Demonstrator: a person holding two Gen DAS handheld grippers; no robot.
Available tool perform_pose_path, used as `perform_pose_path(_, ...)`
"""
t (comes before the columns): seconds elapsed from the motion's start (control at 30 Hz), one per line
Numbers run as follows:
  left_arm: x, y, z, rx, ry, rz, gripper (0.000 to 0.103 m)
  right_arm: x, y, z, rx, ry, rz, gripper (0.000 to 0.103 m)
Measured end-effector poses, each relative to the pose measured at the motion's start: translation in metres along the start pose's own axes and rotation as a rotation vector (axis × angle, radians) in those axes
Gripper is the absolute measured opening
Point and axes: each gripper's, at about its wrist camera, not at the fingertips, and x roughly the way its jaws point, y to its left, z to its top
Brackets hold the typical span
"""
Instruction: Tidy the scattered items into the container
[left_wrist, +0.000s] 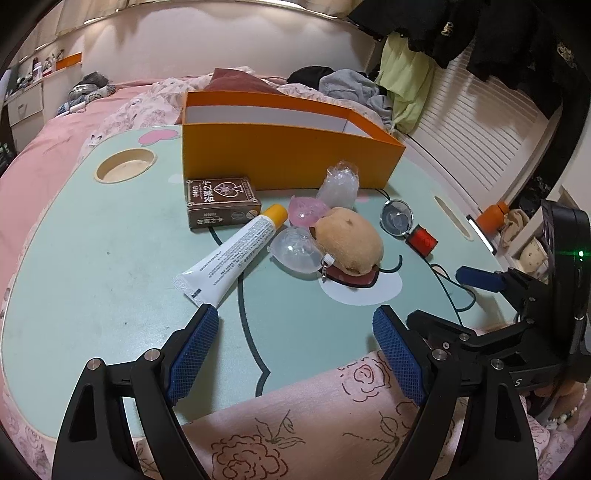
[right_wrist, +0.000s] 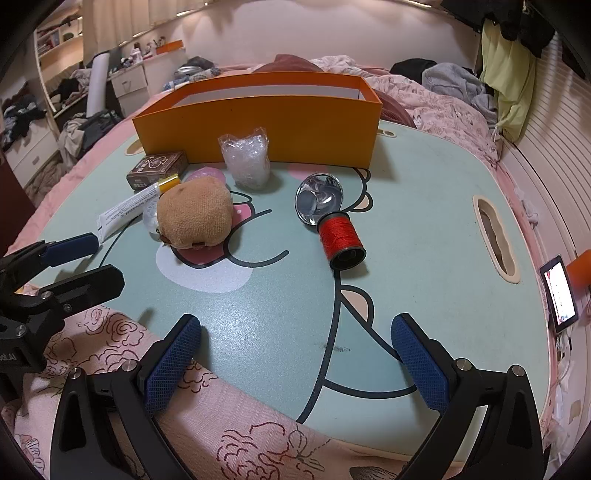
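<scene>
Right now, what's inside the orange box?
Only the white inner walls of the orange box show near the rim. Its front wall hides the floor from both cameras, so whether it holds anything cannot be told.

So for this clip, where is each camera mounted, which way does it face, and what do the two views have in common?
Left wrist view: rides the left gripper, angled down over the table's near edge toward the white tube and orange box; its own open fingers show, plus the right gripper at right.
Right wrist view: rides the right gripper, angled down toward the red thread spool; its open fingers show, with the left gripper at left.
Shared: box, tube, spool, brown plush, card box, green table.
</scene>
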Motion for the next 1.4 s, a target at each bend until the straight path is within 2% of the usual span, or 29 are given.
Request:
perform_pose_path(0.1, -0.010, 0.006, 0.000, -0.032, -0.047, -0.005, 0.086, 0.000, 0.000, 0.000, 0.001, 0.000, 0.001, 0.103)
perform_pose_path(0.23, -0.039, 0.017, 0.008, -0.058, -0.184, -0.005, 0.086, 0.000, 0.000, 0.001, 0.001, -0.001, 0.000, 0.103)
perform_pose_path(0.3, -0.050, 0.022, 0.014, -0.036, -0.225, 0.063, 0.085, 0.000, 0.000, 0.000, 0.001, 0.000, 0.000, 0.103)
perform_pose_path(0.37, -0.058, 0.029, 0.022, 0.001, -0.245, 0.183, 0.079, 0.000, -0.001, 0.000, 0.001, -0.001, 0.000, 0.103)
perform_pose_path(0.43, -0.063, 0.039, 0.030, 0.010, -0.245, 0.236, 0.056, 0.001, -0.001, 0.001, 0.001, -0.001, 0.000, 0.103)
perform_pose_path(0.47, -0.063, 0.045, 0.035, -0.001, -0.235, 0.234, 0.055, 0.001, -0.001, 0.000, 0.001, -0.002, 0.000, 0.103)
perform_pose_path(0.57, -0.047, 0.052, 0.043, 0.004, -0.175, 0.168, 0.055, 0.001, 0.000, 0.000, 0.001, -0.003, 0.000, 0.103)
perform_pose_path(0.67, -0.019, 0.040, 0.044, 0.066, -0.096, 0.110, 0.055, 0.001, 0.000, 0.000, 0.001, -0.004, 0.000, 0.103)
perform_pose_path(0.73, -0.003, 0.028, 0.042, 0.116, -0.052, 0.111, 0.054, 0.001, 0.000, 0.000, 0.002, -0.004, 0.000, 0.103)
perform_pose_path(0.8, 0.008, 0.021, 0.041, 0.137, -0.029, 0.114, 0.041, 0.001, 0.000, 0.000, 0.002, -0.005, 0.000, 0.103)
perform_pose_path(0.93, 0.028, 0.017, 0.050, 0.137, 0.017, 0.091, 0.039, 0.001, 0.000, 0.000, 0.003, -0.005, 0.000, 0.103)
perform_pose_path(1.03, 0.043, 0.013, 0.051, 0.153, 0.061, 0.109, 0.021, 0.001, 0.000, 0.000, 0.002, -0.006, 0.000, 0.103)
perform_pose_path(1.1, 0.044, 0.005, 0.045, 0.192, 0.048, 0.141, 0.021, 0.001, 0.001, -0.001, 0.002, -0.006, -0.001, 0.103)
perform_pose_path(1.23, 0.032, -0.001, 0.030, 0.221, 0.026, 0.135, 0.021, 0.001, 0.000, -0.002, 0.003, -0.006, 0.001, 0.103)
perform_pose_path(1.3, 0.025, 0.001, 0.025, 0.184, 0.005, 0.133, 0.021, 0.001, 0.000, -0.002, 0.004, -0.009, 0.000, 0.103)
perform_pose_path(1.4, 0.001, 0.013, 0.023, 0.080, -0.094, 0.103, 0.021, 0.000, -0.001, -0.001, 0.010, -0.014, -0.001, 0.103)
